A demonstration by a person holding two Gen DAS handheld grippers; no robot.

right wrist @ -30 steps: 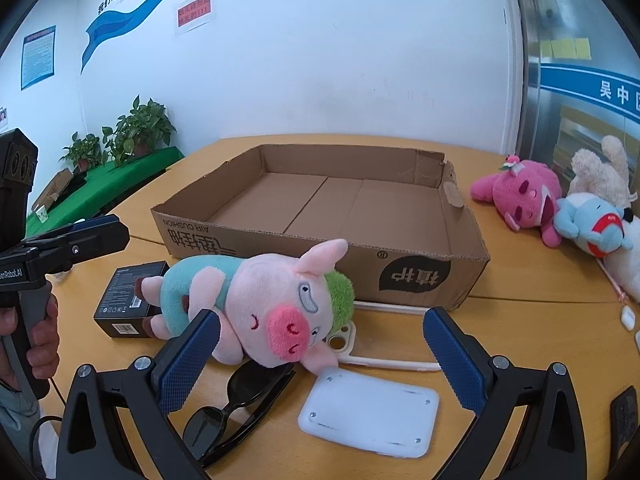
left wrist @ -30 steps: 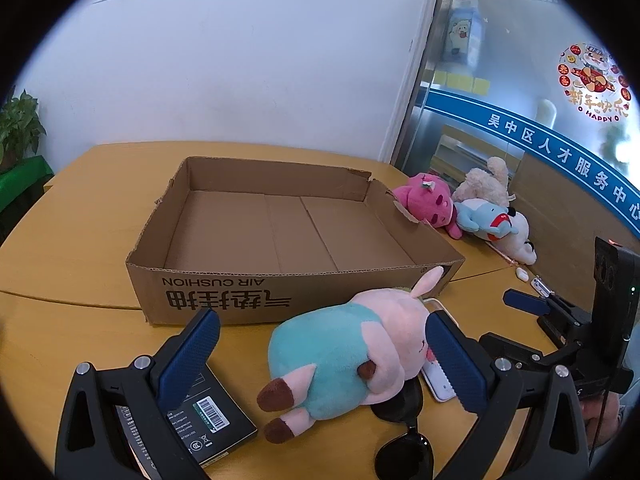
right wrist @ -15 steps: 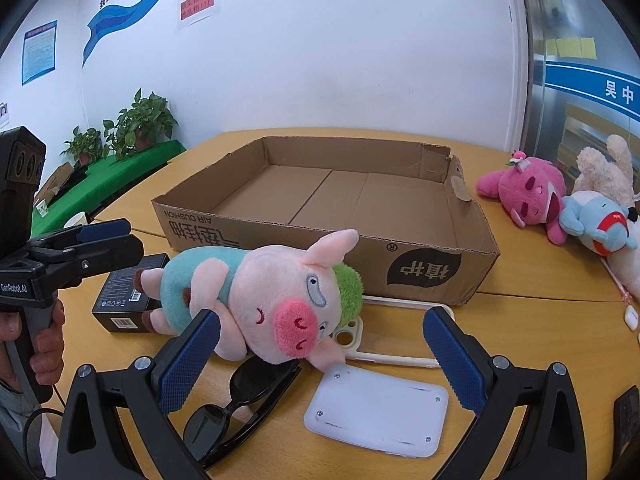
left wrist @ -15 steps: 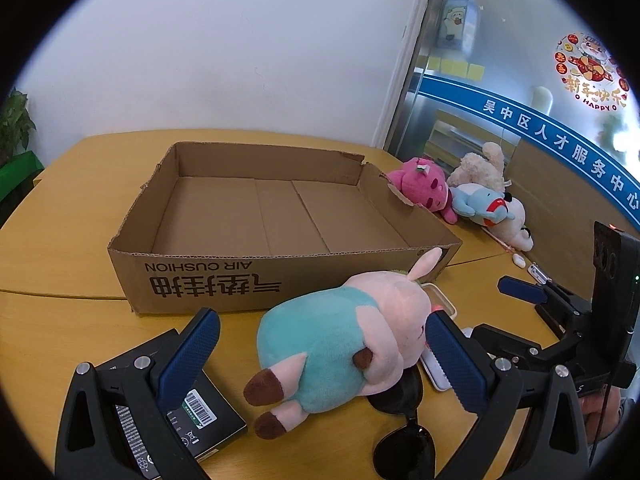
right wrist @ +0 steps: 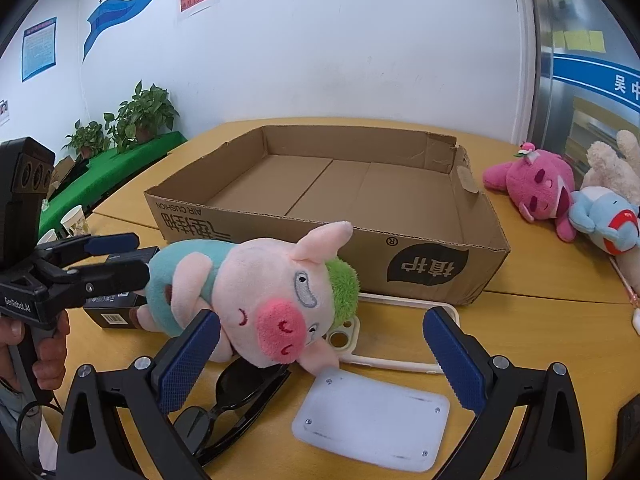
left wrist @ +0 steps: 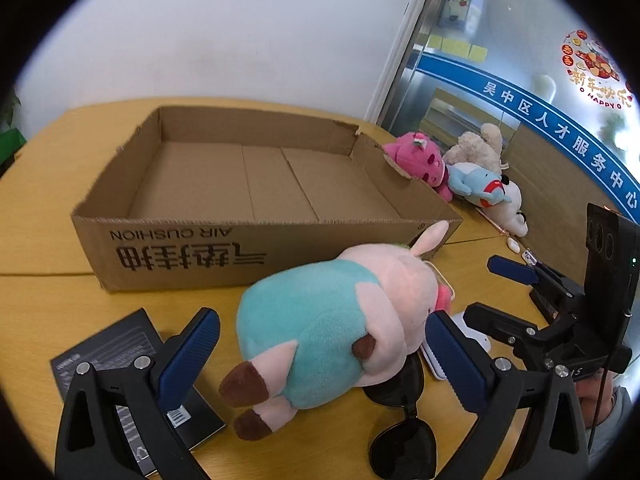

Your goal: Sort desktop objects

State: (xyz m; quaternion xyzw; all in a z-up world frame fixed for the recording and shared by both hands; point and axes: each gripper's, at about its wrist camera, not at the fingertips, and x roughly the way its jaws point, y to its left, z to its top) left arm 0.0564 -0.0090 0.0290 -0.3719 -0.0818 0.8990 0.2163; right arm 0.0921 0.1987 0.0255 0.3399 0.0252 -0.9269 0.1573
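Note:
A plush pig [left wrist: 328,320] in a teal shirt lies on the wooden table in front of an open cardboard box [left wrist: 256,184]. It also shows in the right wrist view [right wrist: 256,296], lying partly on black sunglasses [right wrist: 236,396]. My left gripper [left wrist: 320,360] is open, its fingers on either side of the pig's rear. My right gripper [right wrist: 320,352] is open just in front of the pig's snout, above a white plate [right wrist: 372,420]. The box [right wrist: 332,196] is empty.
A black packet [left wrist: 132,376] lies under the left finger. A white phone case [right wrist: 400,336] lies by the box. A pink plush [right wrist: 536,188], a blue plush [right wrist: 604,216] and a beige plush [right wrist: 616,168] lie right of the box. Potted plants [right wrist: 132,120] stand far left.
My left gripper has moved forward so its fingers now flank the pig's rear. My right gripper has moved closer to the pig's head. Both stay open.

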